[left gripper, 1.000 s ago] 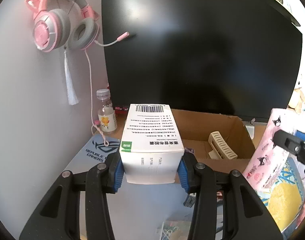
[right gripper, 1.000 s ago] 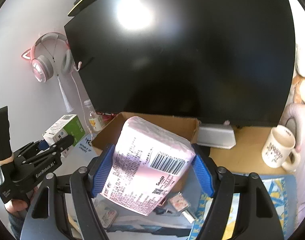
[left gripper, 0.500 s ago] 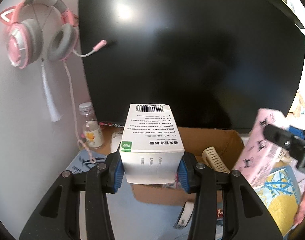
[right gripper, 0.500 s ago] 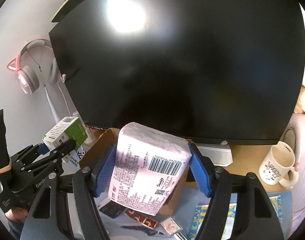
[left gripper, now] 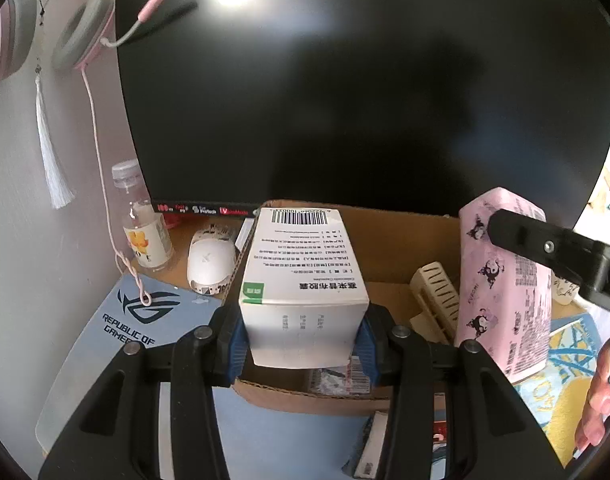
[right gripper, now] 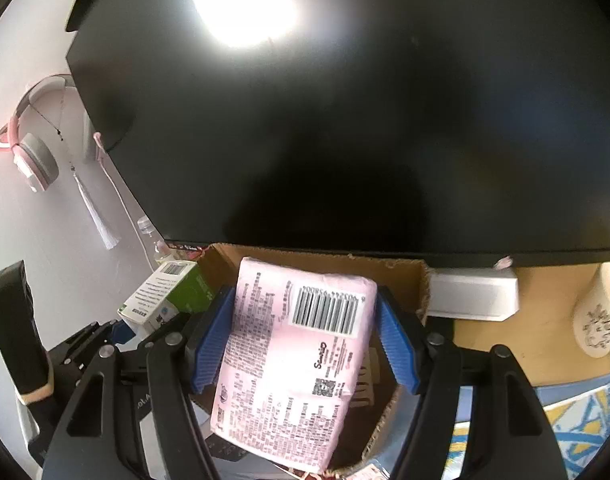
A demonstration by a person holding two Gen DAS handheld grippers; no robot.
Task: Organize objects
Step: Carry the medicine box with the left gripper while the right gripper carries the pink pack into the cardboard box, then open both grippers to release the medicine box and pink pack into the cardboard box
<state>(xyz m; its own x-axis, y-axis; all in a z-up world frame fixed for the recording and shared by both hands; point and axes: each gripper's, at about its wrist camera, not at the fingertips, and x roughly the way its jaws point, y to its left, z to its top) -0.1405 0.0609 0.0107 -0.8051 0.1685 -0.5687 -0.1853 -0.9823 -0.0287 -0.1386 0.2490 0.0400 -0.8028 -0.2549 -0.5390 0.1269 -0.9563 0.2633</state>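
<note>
My left gripper (left gripper: 301, 340) is shut on a white and green medicine box (left gripper: 303, 276) and holds it over the left part of an open cardboard box (left gripper: 385, 236). My right gripper (right gripper: 303, 344) is shut on a pink tissue pack (right gripper: 297, 360) and holds it above the same cardboard box (right gripper: 385, 266). The pink pack also shows in the left wrist view (left gripper: 505, 280), at the right. The medicine box shows in the right wrist view (right gripper: 161, 296), at the left. A cream plastic piece (left gripper: 435, 300) lies inside the box.
A large black monitor (left gripper: 345, 92) stands right behind the box. A white mouse (left gripper: 209, 264), a small bottle (left gripper: 143, 228) and a blue mat (left gripper: 105, 344) lie at the left. Pink headphones (left gripper: 45, 32) hang on the wall. A mug (right gripper: 601, 320) stands at the right.
Both grippers have moved forward toward the monitor with their loads. Both loads now hang over the cardboard box. The mouse has come into the left view.
</note>
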